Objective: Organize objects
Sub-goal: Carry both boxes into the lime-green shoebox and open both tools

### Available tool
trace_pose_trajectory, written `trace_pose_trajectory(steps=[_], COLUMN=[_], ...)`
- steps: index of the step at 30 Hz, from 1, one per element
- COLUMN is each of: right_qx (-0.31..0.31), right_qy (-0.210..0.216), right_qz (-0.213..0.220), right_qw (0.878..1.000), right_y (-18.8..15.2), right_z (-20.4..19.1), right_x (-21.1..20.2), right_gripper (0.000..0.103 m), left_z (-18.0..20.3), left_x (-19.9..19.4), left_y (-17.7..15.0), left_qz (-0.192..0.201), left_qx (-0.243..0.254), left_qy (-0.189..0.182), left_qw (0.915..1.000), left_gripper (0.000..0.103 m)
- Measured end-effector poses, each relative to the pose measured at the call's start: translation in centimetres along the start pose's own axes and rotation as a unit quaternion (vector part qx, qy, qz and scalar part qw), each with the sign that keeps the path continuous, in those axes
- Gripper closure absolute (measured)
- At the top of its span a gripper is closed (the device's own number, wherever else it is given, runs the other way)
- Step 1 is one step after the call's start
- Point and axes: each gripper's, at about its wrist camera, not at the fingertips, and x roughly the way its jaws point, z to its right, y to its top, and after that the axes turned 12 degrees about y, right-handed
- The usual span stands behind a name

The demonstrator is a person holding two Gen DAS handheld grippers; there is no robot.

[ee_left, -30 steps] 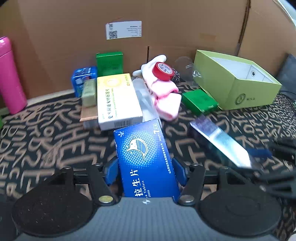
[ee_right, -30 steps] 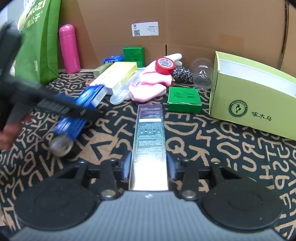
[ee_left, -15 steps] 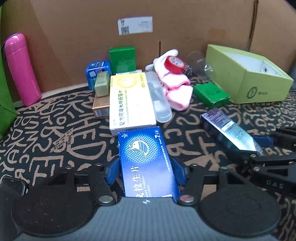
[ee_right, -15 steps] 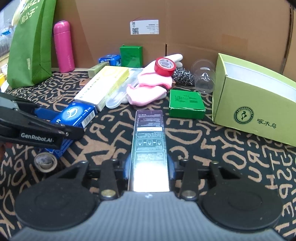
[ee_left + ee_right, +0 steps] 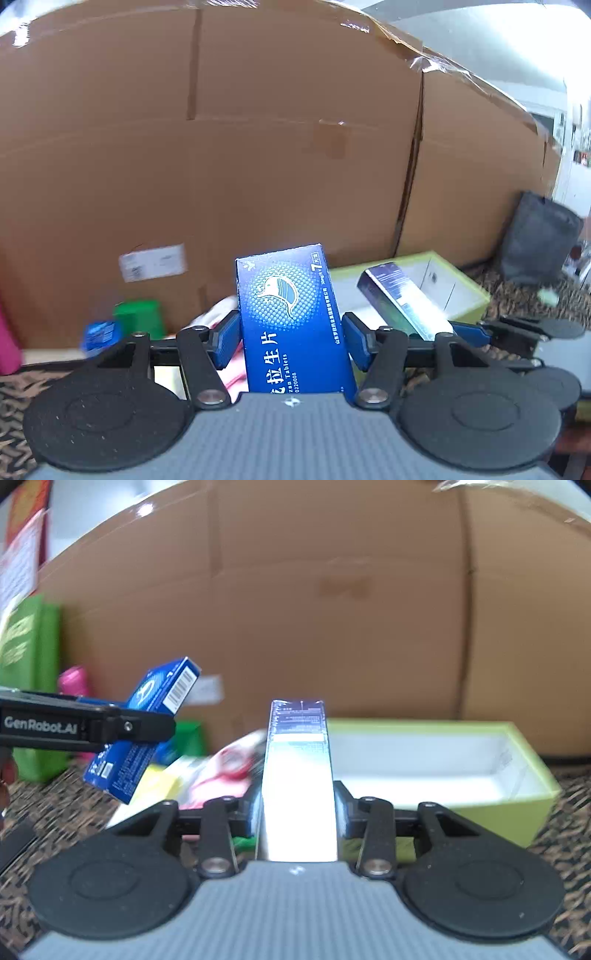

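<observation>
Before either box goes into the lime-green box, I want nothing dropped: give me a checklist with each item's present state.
1. Left gripper jaws clamped on the blue tablet box: ok.
2. Right gripper jaws clamped on the dark glossy carton: ok.
3. Both boxes off the patterned cloth: ok.
4. Lime-green box open on top: ok.
5. Its visible white inside free of things: ok; the near part is hidden.
6. The two grippers apart from each other: ok.

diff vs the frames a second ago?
Both boxes lifted off the patterned cloth: left gripper raised the blue tablet box, right gripper, jaws just closing tighter, raised the dark narrow box toward the open green box. Unchanged: both grips, the clutter.
</observation>
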Motion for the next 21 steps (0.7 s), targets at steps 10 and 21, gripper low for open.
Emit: trace_pose_trajectory(steps=[10,21], right_qx=[-0.003,0.020], right_qy=[-0.084,-0.082], right_qz=[-0.019,-0.086], right_qw=[0.996,0.993], right_y=[2.5,0.7], right_z=[9.0,15.1], right_x=[7.6,12.9], right_gripper=[0.065,0.065], left_z=[8.4,12.4], left_x=[12.4,18.7], left_y=[3.3,1.8], left_qz=[-0.044,-0.069], left_qx=[-0.001,0.020], left_qy=[-0.019,-0.022], left_qw=[0.9989,0.9972], left_gripper=[0.041,0.021])
